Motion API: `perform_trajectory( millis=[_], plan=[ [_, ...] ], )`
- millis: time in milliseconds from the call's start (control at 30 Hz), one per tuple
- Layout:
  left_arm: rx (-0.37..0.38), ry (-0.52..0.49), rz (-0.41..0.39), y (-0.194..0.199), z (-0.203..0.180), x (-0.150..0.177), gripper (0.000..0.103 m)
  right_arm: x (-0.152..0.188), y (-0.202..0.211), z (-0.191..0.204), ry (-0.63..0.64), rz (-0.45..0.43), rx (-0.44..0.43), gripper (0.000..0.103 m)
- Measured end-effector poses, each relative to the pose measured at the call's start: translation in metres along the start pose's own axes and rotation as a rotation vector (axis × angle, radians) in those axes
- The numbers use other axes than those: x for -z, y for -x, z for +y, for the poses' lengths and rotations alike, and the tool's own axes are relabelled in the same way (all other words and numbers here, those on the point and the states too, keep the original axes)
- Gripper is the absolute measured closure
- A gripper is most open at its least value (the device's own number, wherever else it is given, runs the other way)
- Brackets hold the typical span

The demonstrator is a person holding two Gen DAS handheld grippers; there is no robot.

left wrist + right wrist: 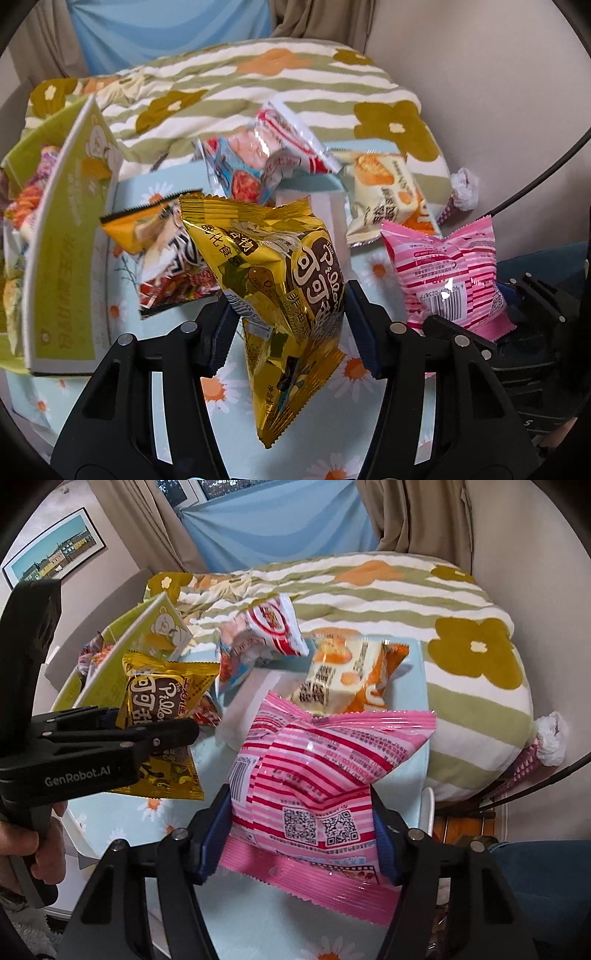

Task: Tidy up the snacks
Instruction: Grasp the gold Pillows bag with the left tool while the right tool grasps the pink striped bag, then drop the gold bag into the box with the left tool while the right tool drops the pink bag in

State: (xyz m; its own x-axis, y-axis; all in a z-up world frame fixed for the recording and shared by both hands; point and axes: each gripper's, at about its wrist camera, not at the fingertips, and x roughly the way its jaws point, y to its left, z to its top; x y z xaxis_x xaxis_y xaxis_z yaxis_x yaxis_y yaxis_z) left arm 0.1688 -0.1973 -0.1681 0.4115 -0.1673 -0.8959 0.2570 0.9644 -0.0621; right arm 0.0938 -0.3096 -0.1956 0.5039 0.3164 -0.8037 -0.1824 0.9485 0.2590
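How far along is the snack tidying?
Partly done: a few snacks already sit in the green box. In hand: the left gripper holds a gold packet, the right gripper a pink packet. Left: at least three packets on the table, including an orange-and-cream one and a red-and-white one.
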Motion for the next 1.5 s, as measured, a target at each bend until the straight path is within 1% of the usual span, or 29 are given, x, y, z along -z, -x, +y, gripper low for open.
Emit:
perform_trajectory(
  millis=[200, 433, 533, 633, 800, 933, 1100, 1233, 1333, 1400, 1433, 1467, 1500],
  plan=[
    [-0.001, -0.004, -0.084, 0.035, 0.007, -0.009, 0.049, -0.015, 0.028, 0.017, 0.025, -0.058, 0.021, 0.041],
    [-0.006, 0.014, -0.175, 0.080, 0.033, -0.018, 0.049, -0.040, 0.054, 0.054, 0.072, -0.132, 0.018, 0.041],
    [-0.013, 0.033, -0.210, 0.100, 0.055, -0.020, 0.049, -0.055, 0.060, 0.076, 0.096, -0.157, 0.007, 0.041],
    [-0.039, 0.049, -0.244, 0.119, 0.081, -0.023, 0.049, -0.068, 0.061, 0.101, 0.110, -0.179, -0.019, 0.041],
    [-0.089, 0.084, -0.282, 0.145, 0.139, -0.023, 0.049, -0.091, 0.051, 0.151, 0.146, -0.198, -0.057, 0.041],
    [-0.132, 0.122, -0.286, 0.155, 0.193, -0.020, 0.049, -0.110, 0.033, 0.197, 0.175, -0.198, -0.096, 0.041],
    [-0.172, 0.161, -0.256, 0.153, 0.253, -0.014, 0.049, -0.125, 0.006, 0.251, 0.199, -0.176, -0.138, 0.041],
    [-0.190, 0.168, -0.212, 0.141, 0.300, -0.003, 0.049, -0.132, -0.020, 0.288, 0.201, -0.151, -0.150, 0.041],
    [-0.198, 0.155, -0.170, 0.126, 0.325, 0.006, 0.049, -0.130, -0.037, 0.305, 0.188, -0.129, -0.144, 0.041],
    [-0.178, 0.156, -0.148, 0.117, 0.336, 0.012, 0.048, -0.129, -0.046, 0.312, 0.174, -0.114, -0.136, 0.041],
    [-0.171, 0.160, -0.138, 0.112, 0.343, 0.014, 0.044, -0.128, -0.051, 0.316, 0.164, -0.104, -0.130, 0.041],
    [-0.161, 0.157, -0.125, 0.107, 0.348, 0.016, 0.036, -0.128, -0.054, 0.318, 0.160, -0.098, -0.126, 0.041],
    [-0.156, 0.155, -0.116, 0.104, 0.350, 0.017, 0.008, -0.127, -0.058, 0.320, 0.155, -0.092, -0.121, 0.040]
  ],
)
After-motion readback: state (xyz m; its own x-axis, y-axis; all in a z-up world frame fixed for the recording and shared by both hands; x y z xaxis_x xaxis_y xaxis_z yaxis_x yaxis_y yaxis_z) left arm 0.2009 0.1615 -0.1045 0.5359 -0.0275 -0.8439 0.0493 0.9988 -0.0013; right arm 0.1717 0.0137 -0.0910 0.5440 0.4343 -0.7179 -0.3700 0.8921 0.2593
